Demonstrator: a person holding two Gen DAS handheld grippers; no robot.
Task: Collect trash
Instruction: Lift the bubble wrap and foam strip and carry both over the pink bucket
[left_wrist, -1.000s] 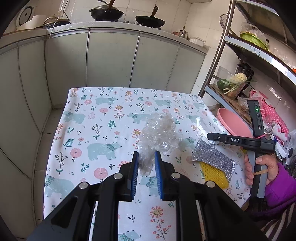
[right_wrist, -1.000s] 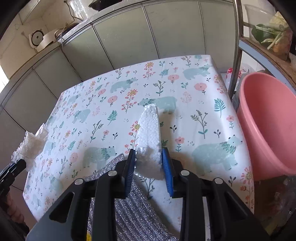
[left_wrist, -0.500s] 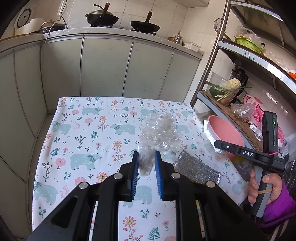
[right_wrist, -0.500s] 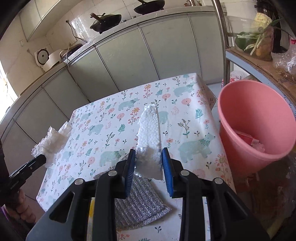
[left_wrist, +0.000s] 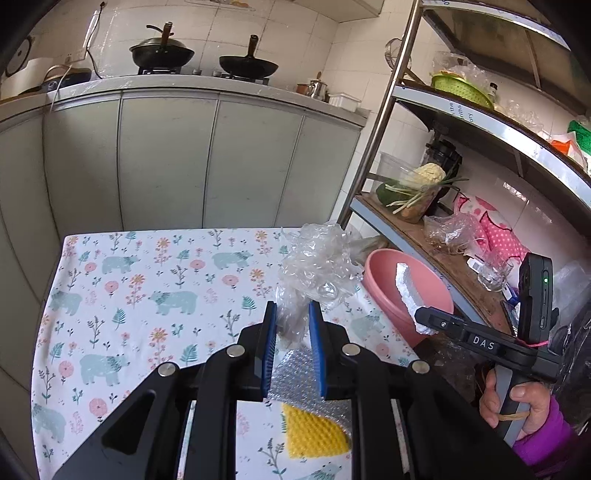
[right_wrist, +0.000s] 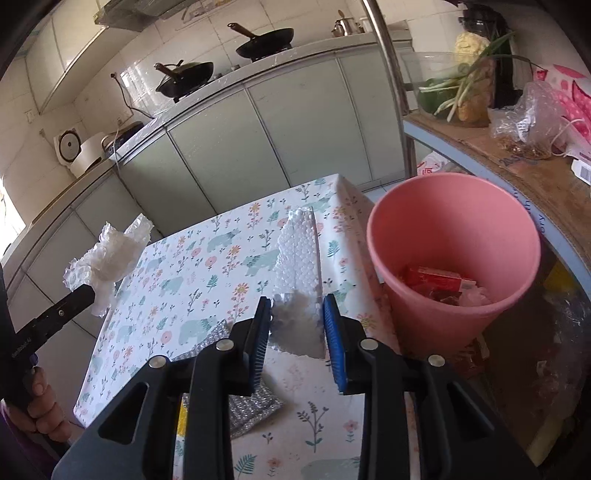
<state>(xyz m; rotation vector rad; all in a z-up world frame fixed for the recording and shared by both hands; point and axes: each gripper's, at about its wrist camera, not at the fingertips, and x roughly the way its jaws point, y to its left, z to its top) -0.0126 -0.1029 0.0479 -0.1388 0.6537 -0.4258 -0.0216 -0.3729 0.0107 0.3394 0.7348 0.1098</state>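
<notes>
In the right wrist view, the left tongs (right_wrist: 83, 293) enter at the far left of the frame, closed on a crumpled wad of clear plastic wrap (right_wrist: 109, 260) that hangs in the air beyond the left edge of the counter (right_wrist: 207, 280) with its bear-and-flower printed cloth. At the centre of the frame the right tongs (right_wrist: 297, 326) are clamped narrowly on a long white slab of polystyrene foam (right_wrist: 299, 254), whose long axis runs straight ahead from the tips, away from the camera. To the right, just beside the counter's edge, stands the pink plastic bucket (right_wrist: 458, 295), mouth up, with a red packet and other scraps lying in it.

The bucket lies right of and slightly ahead of the right tongs, so the foam looks the nearer load; a short swing rightward would probably bring it over the rim. In the left wrist view the plastic wrap (left_wrist: 316, 267) sits at centre frame, the foam (left_wrist: 408, 295) already shows against the bucket (left_wrist: 380, 275) at right. The left tongs (left_wrist: 291, 321) must cross further rightward.
</notes>
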